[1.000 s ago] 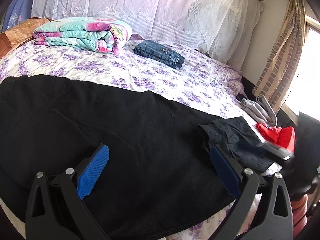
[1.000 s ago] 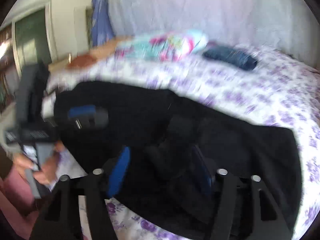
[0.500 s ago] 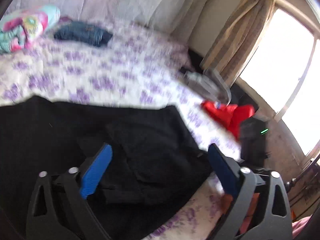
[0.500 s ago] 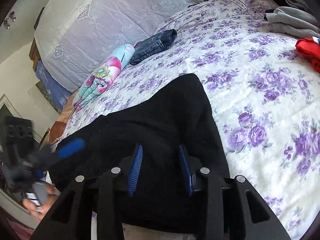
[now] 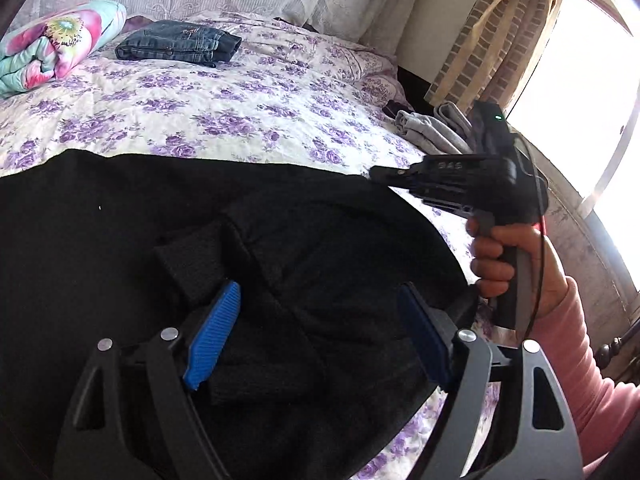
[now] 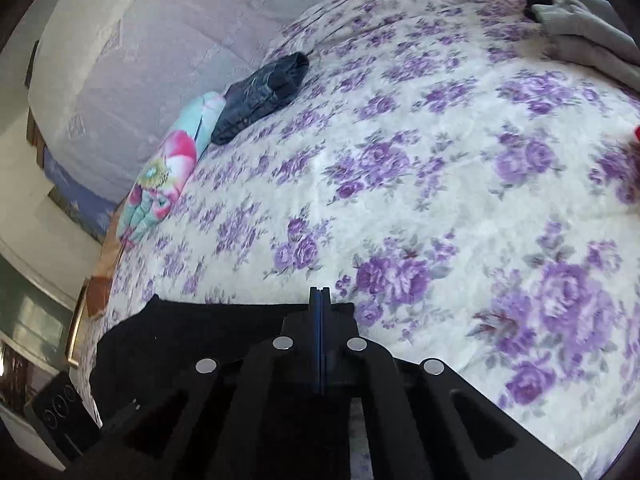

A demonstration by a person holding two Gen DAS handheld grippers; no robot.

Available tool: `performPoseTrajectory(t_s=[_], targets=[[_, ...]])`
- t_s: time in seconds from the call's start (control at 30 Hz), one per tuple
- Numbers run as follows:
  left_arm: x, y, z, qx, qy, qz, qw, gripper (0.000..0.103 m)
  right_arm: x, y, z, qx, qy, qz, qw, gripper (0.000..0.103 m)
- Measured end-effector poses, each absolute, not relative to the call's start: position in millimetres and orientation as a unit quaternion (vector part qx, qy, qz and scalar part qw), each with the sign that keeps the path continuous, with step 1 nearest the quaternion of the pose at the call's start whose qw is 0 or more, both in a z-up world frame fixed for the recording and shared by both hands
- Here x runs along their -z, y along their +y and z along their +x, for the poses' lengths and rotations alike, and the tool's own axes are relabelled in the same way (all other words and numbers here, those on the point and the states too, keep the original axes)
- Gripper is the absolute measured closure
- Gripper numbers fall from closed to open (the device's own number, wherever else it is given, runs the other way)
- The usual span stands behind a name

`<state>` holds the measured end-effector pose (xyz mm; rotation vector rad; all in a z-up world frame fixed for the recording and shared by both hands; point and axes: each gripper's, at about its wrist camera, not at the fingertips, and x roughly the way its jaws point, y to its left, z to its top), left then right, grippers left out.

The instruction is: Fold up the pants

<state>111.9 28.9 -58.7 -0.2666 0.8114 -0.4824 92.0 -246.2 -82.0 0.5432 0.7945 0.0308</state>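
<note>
Black pants [image 5: 120,220] lie spread across the near side of a floral bed [image 5: 240,100], with a bunched fold near their right end. My left gripper [image 5: 320,320] is open, its blue pads [image 5: 214,332] straddling that bunched fold. My right gripper [image 5: 380,174] reaches in from the right at the pants' far edge. In the right wrist view my right gripper [image 6: 320,300] is shut, with the edge of the black pants [image 6: 200,332] at its tips.
Folded jeans [image 5: 180,44] and a rolled floral blanket [image 5: 52,44] lie at the head of the bed. Grey clothes [image 5: 432,128] sit at the bed's right edge by a curtain [image 5: 492,36] and bright window. A dark device [image 6: 56,416] lies at lower left.
My right gripper has closed from half open and moved to the pants' far edge. My left gripper has settled down over the bunched fold, still open.
</note>
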Motion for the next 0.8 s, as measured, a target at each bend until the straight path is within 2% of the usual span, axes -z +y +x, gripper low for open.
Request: performPoseTrajectory(t_s=[0.1,0.23,0.27,0.3,0.33,0.4,0.43,0.57,0.63,0.67,0.7,0.8], targets=[[59,29,114,0.234,0.389,-0.131,0.881,0.023,62,-233,67,-0.015,0.344,0.228,0.911,0.096],[58,25,114,0.243,0.387,-0.123,0.881,0.016,46,-211,53,-0.074,0.323,0.218,0.918,0.095],[58,25,113,0.247,0.386,-0.123,0.88,0.014,46,-207,57,-0.091,0.328,0.216,0.915,0.091],[59,25,113,0.25,0.386,-0.125,0.879,0.013,53,-203,64,-0.111,0.344,0.212,0.908,0.079],[59,26,114,0.254,0.386,-0.129,0.877,0.012,61,-197,74,-0.105,0.362,0.201,0.904,0.077],[59,28,114,0.26,0.385,-0.137,0.875,0.012,87,-201,85,-0.042,0.414,0.162,0.895,0.091],[59,30,114,0.262,0.385,-0.142,0.874,0.012,88,-205,82,-0.048,0.406,0.177,0.895,0.091],[59,30,115,0.263,0.384,-0.145,0.873,0.012,55,-202,33,-0.037,0.347,0.182,0.919,0.084],[59,30,115,0.263,0.384,-0.144,0.873,0.012,43,-189,2,-0.06,0.314,0.184,0.929,0.072],[59,30,115,0.263,0.384,-0.144,0.873,0.012,44,-179,-17,-0.063,0.3,0.183,0.934,0.061],[59,31,115,0.263,0.384,-0.144,0.873,0.012,47,-175,-26,-0.061,0.302,0.18,0.934,0.059],[59,30,115,0.264,0.384,-0.143,0.873,0.012,96,-161,-50,-0.024,0.347,0.15,0.925,0.06]])
